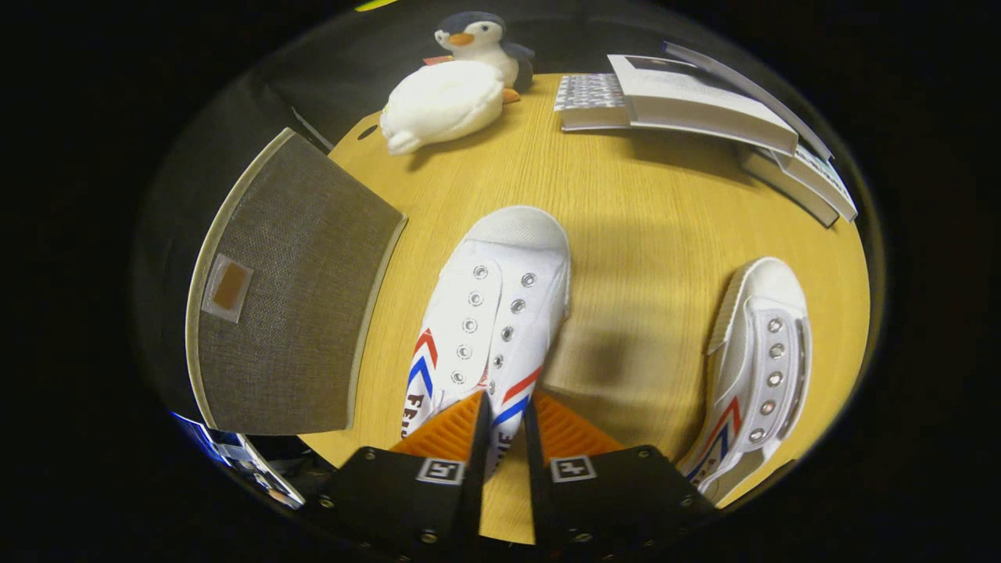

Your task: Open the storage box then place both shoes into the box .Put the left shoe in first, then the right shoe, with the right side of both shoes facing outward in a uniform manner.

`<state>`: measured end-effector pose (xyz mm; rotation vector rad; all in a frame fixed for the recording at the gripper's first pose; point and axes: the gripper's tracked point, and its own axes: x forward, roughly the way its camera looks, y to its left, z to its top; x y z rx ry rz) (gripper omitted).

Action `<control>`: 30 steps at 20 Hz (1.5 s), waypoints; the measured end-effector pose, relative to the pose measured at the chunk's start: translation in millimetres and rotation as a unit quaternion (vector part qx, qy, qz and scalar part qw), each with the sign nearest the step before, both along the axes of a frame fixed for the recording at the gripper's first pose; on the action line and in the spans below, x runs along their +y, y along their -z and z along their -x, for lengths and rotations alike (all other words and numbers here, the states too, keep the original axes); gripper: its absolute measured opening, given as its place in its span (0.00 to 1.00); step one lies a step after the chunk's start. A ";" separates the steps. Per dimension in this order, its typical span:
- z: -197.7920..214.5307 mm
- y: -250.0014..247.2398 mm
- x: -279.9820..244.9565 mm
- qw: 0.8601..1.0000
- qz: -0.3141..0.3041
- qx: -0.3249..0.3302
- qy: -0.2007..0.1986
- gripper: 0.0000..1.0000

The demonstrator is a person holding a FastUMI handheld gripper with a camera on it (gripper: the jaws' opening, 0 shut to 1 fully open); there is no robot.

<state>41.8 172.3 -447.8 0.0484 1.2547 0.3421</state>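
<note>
A white canvas shoe with red and blue chevrons points away from me over the wooden table. My gripper is shut on that shoe, both fingers pinching the side wall near its heel opening. Whether the shoe is lifted or resting on the table I cannot tell. The second white shoe lies to the right on the table, tilted on its side with its eyelets facing up. The storage box's grey fabric lid with a small tan patch stands to the left of the held shoe.
A white plush toy and a penguin plush sit at the table's far edge. A stack of books and booklets lies at the far right. Bare wood stretches between the two shoes.
</note>
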 end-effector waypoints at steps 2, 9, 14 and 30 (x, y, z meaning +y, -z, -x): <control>1.0 -2.1 -1.4 1.000 -0.003 0.014 0.005 0.22; 2.9 -12.4 -3.2 0.996 -0.042 0.058 0.044 0.00; 5.0 -45.5 -1.5 0.997 -0.052 0.050 0.041 0.00; -11.4 -227.6 134.9 0.986 -0.138 -0.041 -0.088 0.00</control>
